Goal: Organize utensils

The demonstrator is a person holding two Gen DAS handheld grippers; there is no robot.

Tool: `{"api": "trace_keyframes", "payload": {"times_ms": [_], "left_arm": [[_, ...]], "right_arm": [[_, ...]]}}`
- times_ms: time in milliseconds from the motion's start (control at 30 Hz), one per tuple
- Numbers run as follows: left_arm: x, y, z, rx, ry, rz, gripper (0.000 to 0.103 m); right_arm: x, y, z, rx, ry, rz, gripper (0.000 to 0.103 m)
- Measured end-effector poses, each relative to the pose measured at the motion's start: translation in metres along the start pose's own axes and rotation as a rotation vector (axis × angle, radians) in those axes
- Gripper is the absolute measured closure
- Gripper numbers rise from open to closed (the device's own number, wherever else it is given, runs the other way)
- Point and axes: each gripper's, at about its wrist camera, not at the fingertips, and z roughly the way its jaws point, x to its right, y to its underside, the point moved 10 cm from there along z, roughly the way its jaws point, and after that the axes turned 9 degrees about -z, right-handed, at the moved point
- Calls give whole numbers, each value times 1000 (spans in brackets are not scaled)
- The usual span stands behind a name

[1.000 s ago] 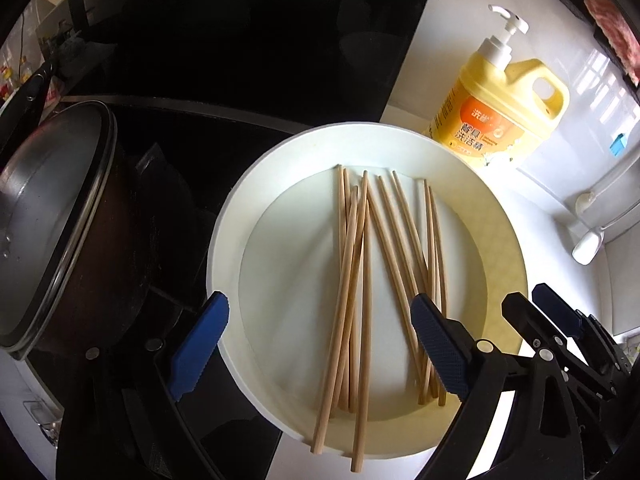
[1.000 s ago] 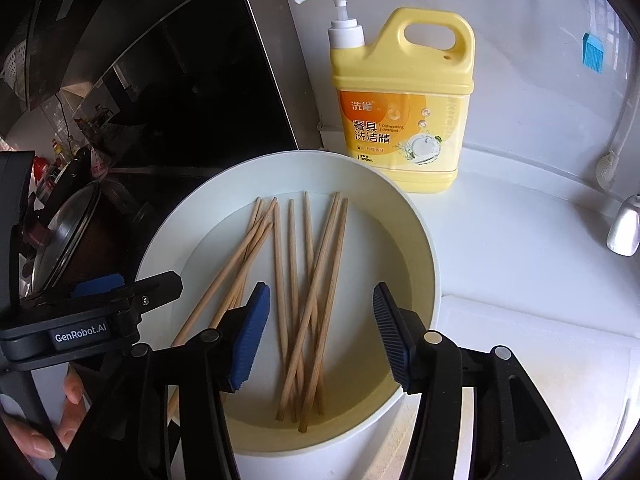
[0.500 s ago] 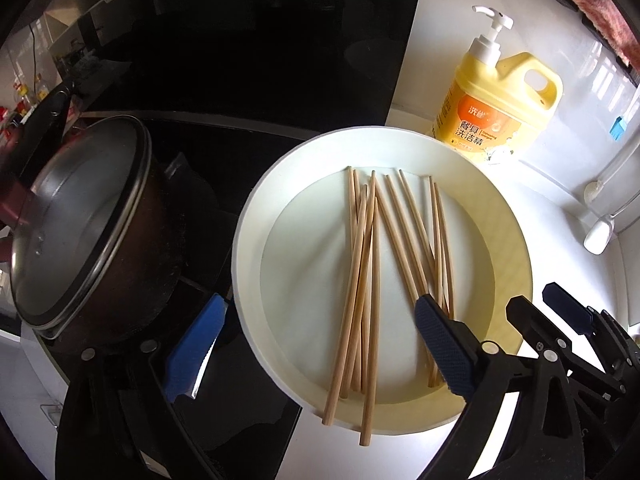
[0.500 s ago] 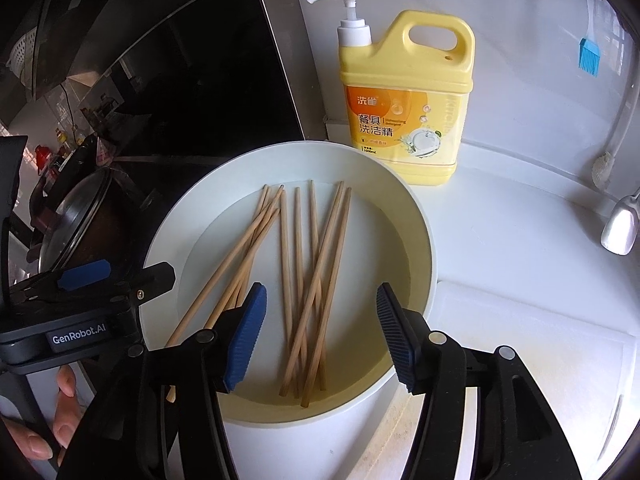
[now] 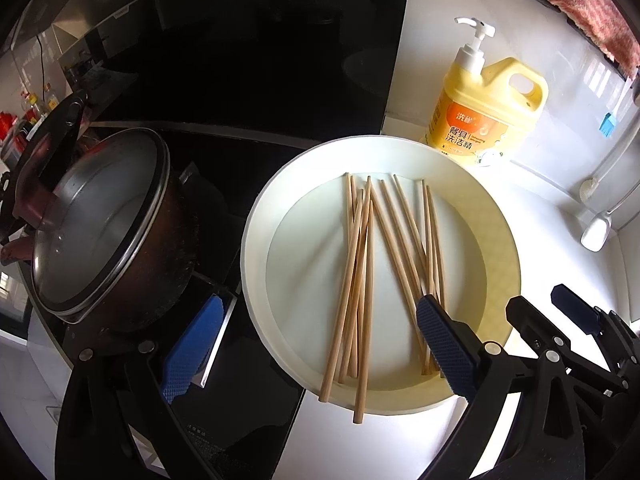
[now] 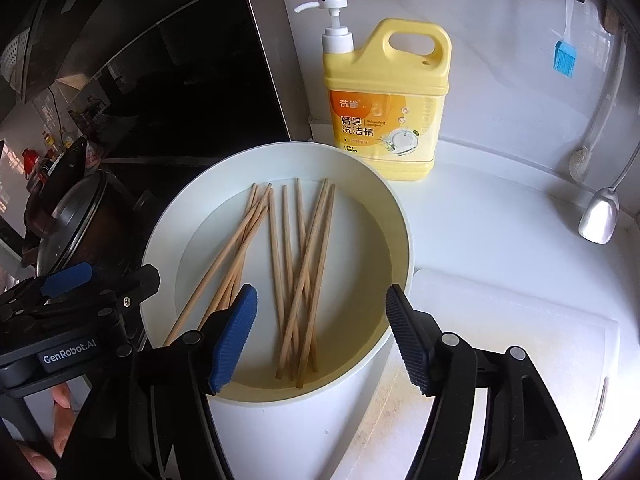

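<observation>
Several wooden chopsticks (image 5: 360, 264) lie loose and crossed in a round white basin (image 5: 496, 240); two stick out over its near rim. They also show in the right wrist view (image 6: 304, 268) inside the basin (image 6: 400, 216). My left gripper (image 5: 316, 344) is open and empty, hovering over the basin's near left edge. My right gripper (image 6: 320, 336) is open and empty above the basin's near side. The right gripper also shows at the lower right of the left wrist view (image 5: 576, 320), and the left gripper at the left of the right wrist view (image 6: 80, 284).
A yellow dish soap pump bottle (image 6: 384, 100) stands behind the basin against the white wall. A dark pot with a glass lid (image 5: 100, 232) sits on the black cooktop (image 5: 248, 400) at the left. A white cutting board (image 6: 520, 344) lies right of the basin. A ladle (image 6: 600, 216) and a blue brush (image 6: 564, 56) hang at the right.
Both grippers have pulled back and up from the basin. The left view has swung left, showing more of the pot. Both stay open, and the chopsticks have not moved.
</observation>
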Motion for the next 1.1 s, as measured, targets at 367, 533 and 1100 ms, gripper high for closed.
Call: {"api": "trace_keyframes", "payload": {"times_ms": [367, 533, 1100], "left_arm": [[-3, 0, 1, -1, -9, -6, 7], [-4, 0, 1, 0, -8, -5, 7], [-9, -2, 1, 0, -12, -4, 7]], "right_arm": [[-1, 2, 0, -12, 10, 5, 39], [1, 3, -1, -14, 17, 13, 39], [3, 4, -5, -6, 37, 28, 39]]}}
